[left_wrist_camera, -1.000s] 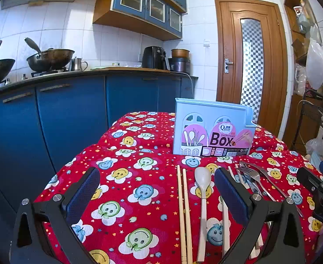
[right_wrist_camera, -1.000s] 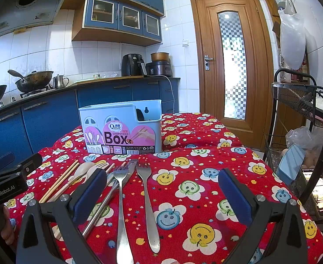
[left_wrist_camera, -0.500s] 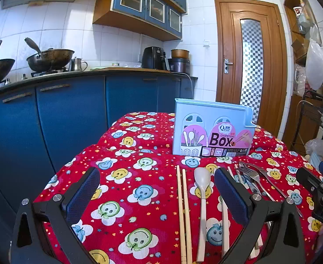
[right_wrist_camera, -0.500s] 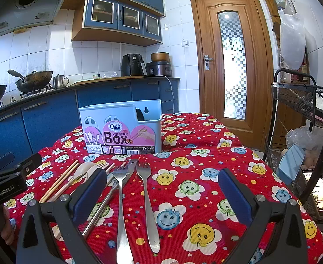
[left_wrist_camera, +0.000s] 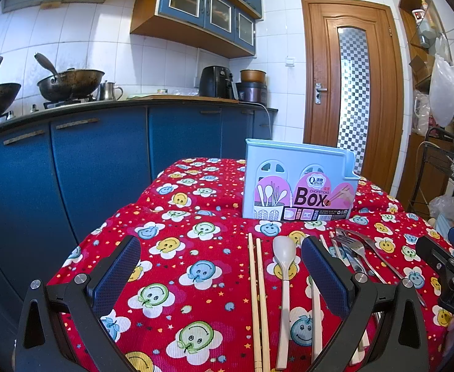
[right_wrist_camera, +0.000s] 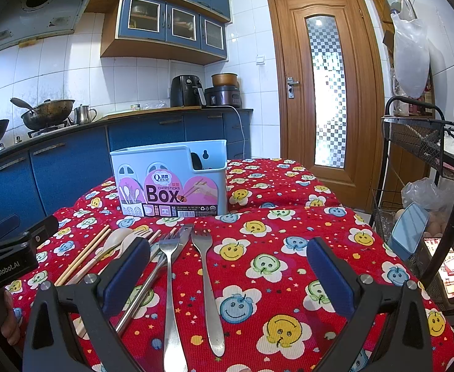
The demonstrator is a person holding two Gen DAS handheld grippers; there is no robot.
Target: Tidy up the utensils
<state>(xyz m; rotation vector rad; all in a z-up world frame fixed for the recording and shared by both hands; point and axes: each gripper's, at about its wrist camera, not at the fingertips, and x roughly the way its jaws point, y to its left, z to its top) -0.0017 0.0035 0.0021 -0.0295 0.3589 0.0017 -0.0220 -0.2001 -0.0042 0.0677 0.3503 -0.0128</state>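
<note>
A pale blue chopsticks box [left_wrist_camera: 299, 183] stands upright at the back of the red smiley tablecloth [left_wrist_camera: 180, 266]; it also shows in the right wrist view [right_wrist_camera: 169, 183]. In front of it lie a pair of wooden chopsticks [left_wrist_camera: 258, 294], a cream spoon [left_wrist_camera: 284, 266] and metal forks [left_wrist_camera: 355, 251]. In the right wrist view two forks [right_wrist_camera: 208, 276] lie between the fingers, with the chopsticks [right_wrist_camera: 83, 255] and spoon [right_wrist_camera: 115, 240] at left. My left gripper [left_wrist_camera: 220, 276] is open and empty above the chopsticks and spoon. My right gripper [right_wrist_camera: 227, 274] is open and empty above the forks.
Blue kitchen cabinets [left_wrist_camera: 97, 167] with woks on the counter stand left and behind the table. A wooden door [right_wrist_camera: 323, 86] is at the back right. A black wire rack [right_wrist_camera: 412, 142] and a phone [right_wrist_camera: 453, 279] sit off the table's right edge.
</note>
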